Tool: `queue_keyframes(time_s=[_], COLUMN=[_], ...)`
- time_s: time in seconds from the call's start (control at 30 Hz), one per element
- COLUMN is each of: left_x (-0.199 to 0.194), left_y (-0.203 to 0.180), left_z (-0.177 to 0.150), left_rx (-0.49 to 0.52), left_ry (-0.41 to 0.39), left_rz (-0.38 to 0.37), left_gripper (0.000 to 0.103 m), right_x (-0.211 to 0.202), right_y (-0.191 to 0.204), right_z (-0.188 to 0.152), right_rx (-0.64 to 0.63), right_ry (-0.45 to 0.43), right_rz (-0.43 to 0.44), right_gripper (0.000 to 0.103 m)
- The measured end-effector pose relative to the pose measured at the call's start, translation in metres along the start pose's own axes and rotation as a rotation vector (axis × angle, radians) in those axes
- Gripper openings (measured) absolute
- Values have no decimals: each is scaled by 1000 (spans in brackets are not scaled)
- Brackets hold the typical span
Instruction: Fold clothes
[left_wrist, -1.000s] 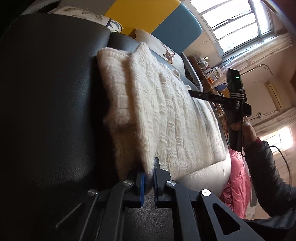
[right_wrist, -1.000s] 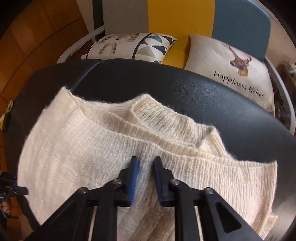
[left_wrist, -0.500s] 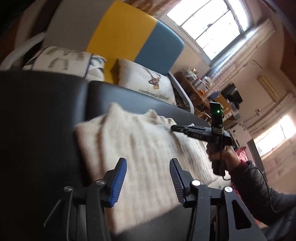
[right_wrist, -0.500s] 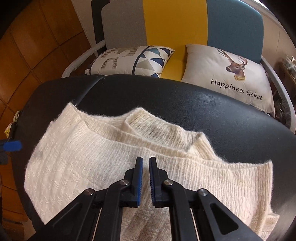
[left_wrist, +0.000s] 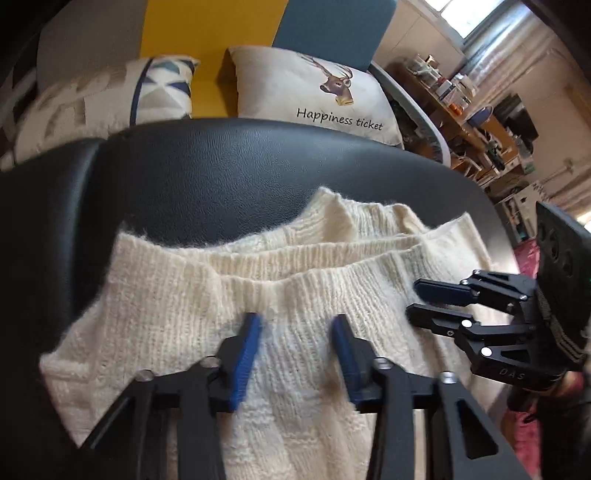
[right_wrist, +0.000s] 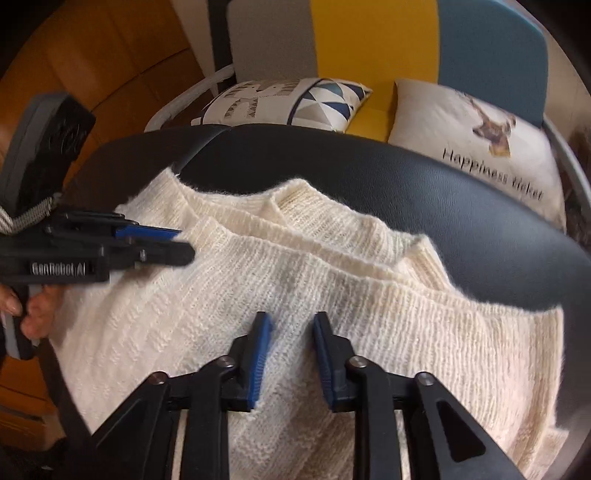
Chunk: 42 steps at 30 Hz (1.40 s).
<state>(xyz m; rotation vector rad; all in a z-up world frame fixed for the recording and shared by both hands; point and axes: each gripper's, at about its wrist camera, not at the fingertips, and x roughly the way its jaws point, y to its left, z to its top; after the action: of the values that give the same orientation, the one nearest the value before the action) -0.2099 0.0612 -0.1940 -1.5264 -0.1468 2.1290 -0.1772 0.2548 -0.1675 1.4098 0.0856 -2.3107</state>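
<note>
Left wrist view: the cream sweater (left_wrist: 295, 295) lies folded on the black cushion (left_wrist: 221, 166), directly under the left tongs (left_wrist: 295, 332), whose jaws stand apart and empty. Bare cushion runs beyond the sweater's collar. The right tongs (left_wrist: 424, 302) hover over the sweater's right edge, slightly parted.

Right wrist view: the right tongs (right_wrist: 290, 328) gape over the sweater (right_wrist: 332, 288); a hand (right_wrist: 33, 314) holds the left tongs (right_wrist: 181, 243) at its left edge.

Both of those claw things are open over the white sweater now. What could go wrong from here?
The folded sweater lies near the rounded front of the black cushion; a nudge might slide it off. The left gripper and right gripper hover open right above the fuzzy knit, so a fingertip could snag a loop and pull the fold apart. The two grippers are also close together and might bump.
</note>
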Motion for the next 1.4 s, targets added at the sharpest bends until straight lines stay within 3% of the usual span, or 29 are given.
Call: queue_keyframes(time_s=[0.03,0.17,0.23,0.3,0.4,0.5,0.63,0.7,0.83,0.97,1.1,1.17,1.23,1.4], left_x=[-1,-20,-21,-8,18,14,-23,-39,-40,-33,-25,-25,-37,-64], left_y=[0,-1,-1,1,1,3,8,12,18,32,46,49,39,-2], left_z=[-1,-6,-7,-5,-7,-6,-9,-13,-21,-28,-35,-38,-45,-74], left_rx=[-6,-21,-22,-31,-17,-46,-62,-43,27,-41,-115,-149,-150,-69], left_ry=[-16,-179,-213,-199,-173,-182,-274,-292,-242,-225,-208,-216,-249,-316], left_rz=[-3,-33,-21,18,53,17,-21,2,152,170,184,198,176,64], left_gripper=[7,6,6,6,11,19,21,21,21,21,21,21,22,38], right_x=[-2,-18,-10,3,7,6,-5,-15,-20,-5,-13,-36,-69,-144], right_y=[1,-8,-11,-12,-18,-24,-26,-19,-2,-9,-15,-16,-22,-69], right_z=[0,6,4,0,-5,-6,-3,0,3,-3,-6,-14,-35,-128], right_rx=[0,60,72,78,129,166,199,174,106,127,167,190,234,382], right_ry=[-11,-84,-61,-26,-43,-48,-63,-77,-71,-12,-27,-76,-138,-215], right_rz=[-5,0,-14,-30,-19,5,-1,-14,-55,-137,-192,-141,-28,216], right_gripper=[9,1,2,2,1,1,4,8,10,11,15,15,23,27])
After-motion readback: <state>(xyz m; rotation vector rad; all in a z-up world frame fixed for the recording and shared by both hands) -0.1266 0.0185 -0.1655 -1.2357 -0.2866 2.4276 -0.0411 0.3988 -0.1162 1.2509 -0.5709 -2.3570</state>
